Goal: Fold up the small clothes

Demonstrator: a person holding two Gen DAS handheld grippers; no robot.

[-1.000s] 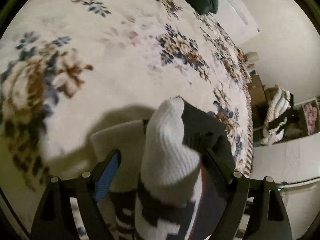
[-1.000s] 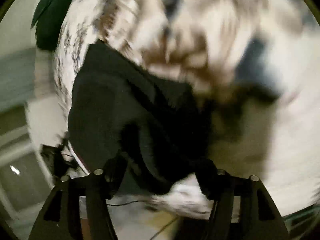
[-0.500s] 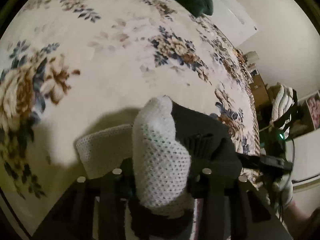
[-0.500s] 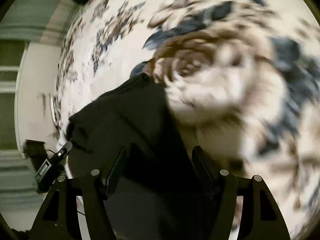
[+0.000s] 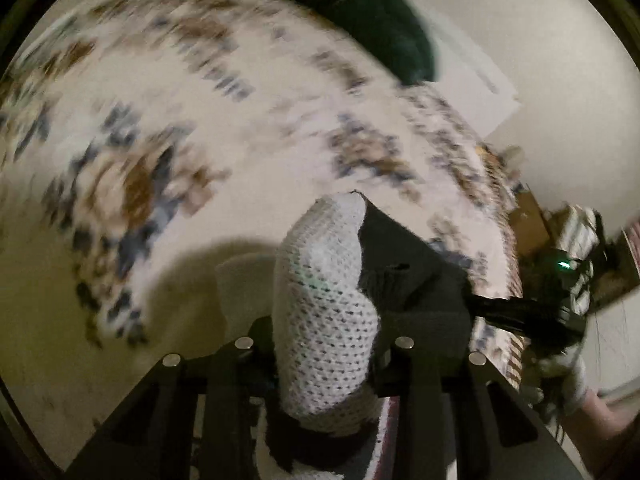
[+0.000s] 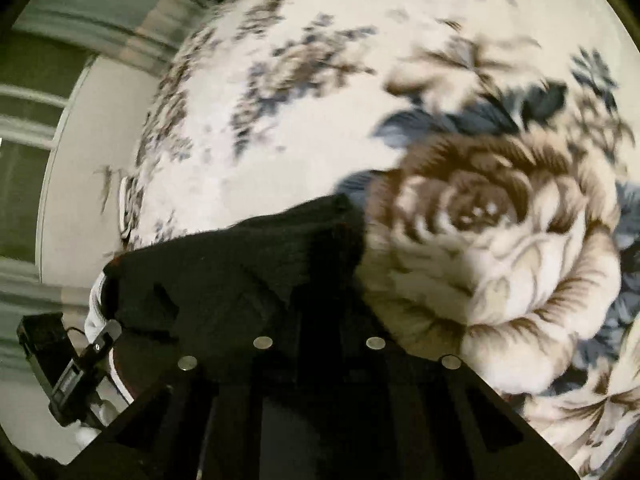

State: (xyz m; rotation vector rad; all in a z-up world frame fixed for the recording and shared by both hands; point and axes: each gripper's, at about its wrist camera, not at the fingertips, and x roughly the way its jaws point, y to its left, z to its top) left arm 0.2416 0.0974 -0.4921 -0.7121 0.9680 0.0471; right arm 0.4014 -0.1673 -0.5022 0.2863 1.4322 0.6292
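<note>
A small knit garment, white on one side and black on the other, is held above the floral bedspread. My left gripper is shut on its white part, which bulges up between the jaws. My right gripper is shut on the black part, which covers its fingertips. In the left wrist view the right gripper shows at the right, level with the garment. The view is blurred by motion.
The bedspread fills both views. A dark green cushion lies at its far end by a white wall. Cluttered shelves and folded cloth stand beyond the bed's right edge.
Both grippers have closed on the garment and lifted it; the left view has tilted up toward the far end of the bed. The right gripper has swung across the bedspread.
</note>
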